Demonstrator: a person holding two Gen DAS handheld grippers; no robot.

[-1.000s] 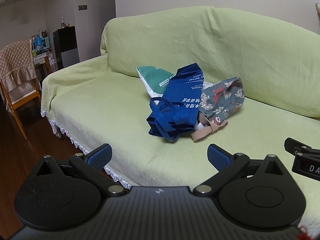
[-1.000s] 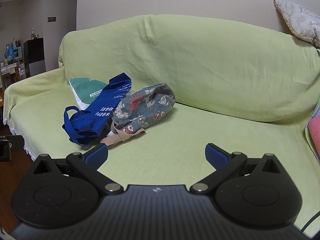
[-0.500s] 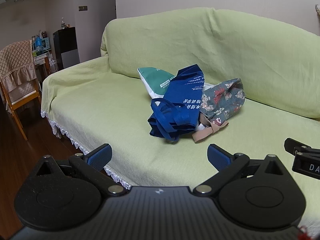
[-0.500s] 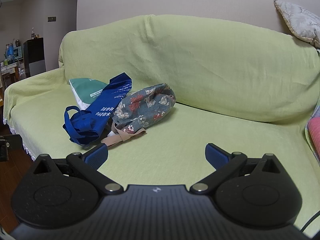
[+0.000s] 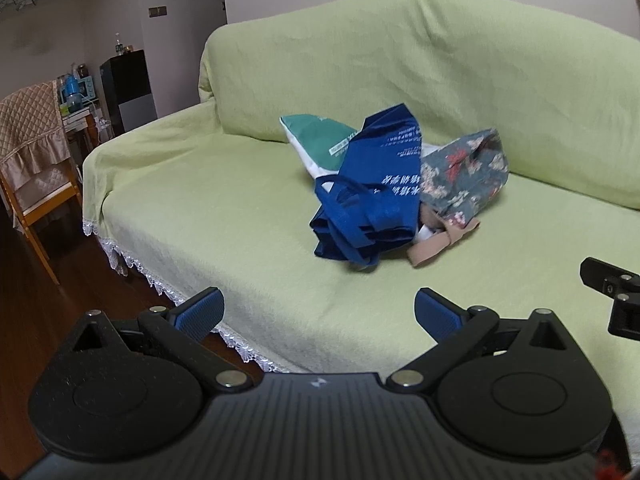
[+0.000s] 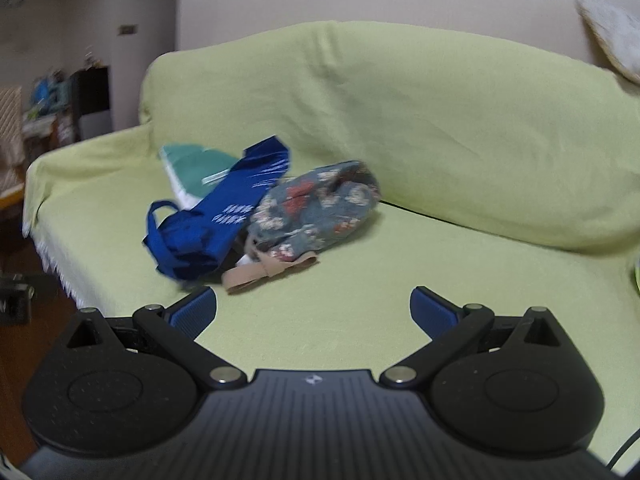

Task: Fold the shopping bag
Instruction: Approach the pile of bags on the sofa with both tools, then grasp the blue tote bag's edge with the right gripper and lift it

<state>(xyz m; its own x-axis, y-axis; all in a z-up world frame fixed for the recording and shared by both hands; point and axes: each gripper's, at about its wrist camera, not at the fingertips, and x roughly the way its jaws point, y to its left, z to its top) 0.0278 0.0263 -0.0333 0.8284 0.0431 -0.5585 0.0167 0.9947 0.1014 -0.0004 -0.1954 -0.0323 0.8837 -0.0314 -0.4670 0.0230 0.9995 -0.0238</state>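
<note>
A crumpled blue shopping bag (image 5: 376, 196) with white print lies on the green sofa seat (image 5: 224, 216), its handles toward me. A teal and white bag (image 5: 316, 144) lies behind it and a floral grey bag (image 5: 464, 172) with tan straps lies to its right. The pile also shows in the right wrist view: blue bag (image 6: 216, 220), floral bag (image 6: 316, 208). My left gripper (image 5: 318, 312) is open and empty, short of the pile. My right gripper (image 6: 314, 310) is open and empty, near the seat's front.
The sofa's lace-trimmed front edge (image 5: 160, 284) drops to a dark wood floor at the left. A wooden chair with a quilted cover (image 5: 32, 152) and a black cabinet (image 5: 128, 88) stand at the far left. A cushion (image 6: 612, 36) rests on the sofa back at the right.
Both grippers have moved closer to the sofa and the pile of bags. The right view has swung to the right and is blurred. Both jaws stay open.
</note>
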